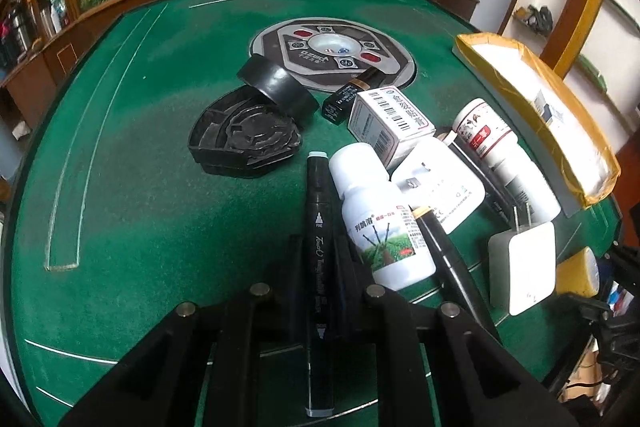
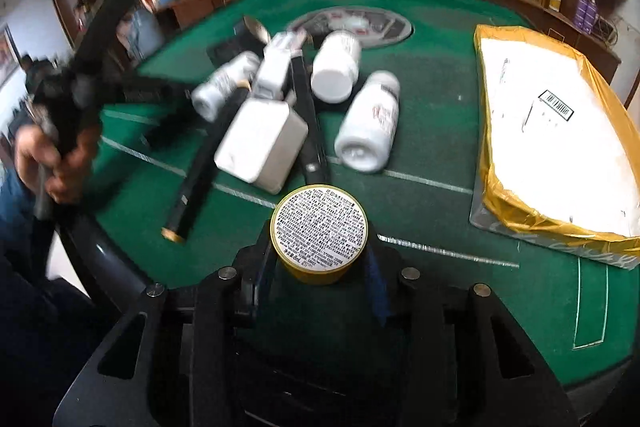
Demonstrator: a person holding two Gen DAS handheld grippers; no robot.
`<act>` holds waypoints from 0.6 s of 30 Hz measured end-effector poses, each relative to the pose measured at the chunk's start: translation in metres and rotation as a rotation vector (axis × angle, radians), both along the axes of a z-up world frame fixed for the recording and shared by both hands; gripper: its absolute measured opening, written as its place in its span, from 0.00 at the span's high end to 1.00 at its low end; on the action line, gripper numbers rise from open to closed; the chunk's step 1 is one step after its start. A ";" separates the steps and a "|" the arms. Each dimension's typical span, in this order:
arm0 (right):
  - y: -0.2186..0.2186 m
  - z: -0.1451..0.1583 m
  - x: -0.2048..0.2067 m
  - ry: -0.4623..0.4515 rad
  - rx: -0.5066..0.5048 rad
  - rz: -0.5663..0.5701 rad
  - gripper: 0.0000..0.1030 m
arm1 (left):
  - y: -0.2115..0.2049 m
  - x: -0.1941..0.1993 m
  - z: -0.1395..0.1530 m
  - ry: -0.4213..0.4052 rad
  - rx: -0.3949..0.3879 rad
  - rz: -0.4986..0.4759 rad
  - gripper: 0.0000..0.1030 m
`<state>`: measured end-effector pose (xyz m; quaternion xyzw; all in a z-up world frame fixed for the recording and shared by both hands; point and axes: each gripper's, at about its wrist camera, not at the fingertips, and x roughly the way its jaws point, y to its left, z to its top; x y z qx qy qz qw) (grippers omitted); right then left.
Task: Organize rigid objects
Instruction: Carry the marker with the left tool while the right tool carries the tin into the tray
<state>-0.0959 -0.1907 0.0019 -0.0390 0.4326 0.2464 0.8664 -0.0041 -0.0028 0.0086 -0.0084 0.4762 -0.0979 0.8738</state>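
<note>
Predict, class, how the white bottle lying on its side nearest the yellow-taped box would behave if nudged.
The white bottle looks round-bodied and lies flat on the green felt table, so it would probably roll sideways. Its smooth plastic may slip in a gripper. It seems rigid, unlikely to flex; how heavy it is cannot be told.

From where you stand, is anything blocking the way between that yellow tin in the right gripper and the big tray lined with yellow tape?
Nothing visible does. The right gripper holds the yellow tin, and only bare green felt lies between it and the tray to its right. The white bottles and the rest of the pile lie further back and left, off that path.
</note>
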 end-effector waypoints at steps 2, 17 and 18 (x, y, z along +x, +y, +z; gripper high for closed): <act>0.000 0.005 0.000 -0.016 0.010 0.000 0.62 | 0.007 -0.001 0.001 0.007 -0.048 0.001 0.87; -0.024 0.020 0.006 -0.054 0.132 -0.069 0.62 | 0.006 -0.012 0.035 -0.066 -0.122 -0.012 0.87; -0.028 0.023 0.007 -0.059 0.139 -0.080 0.62 | 0.003 -0.012 0.038 -0.072 -0.123 -0.017 0.87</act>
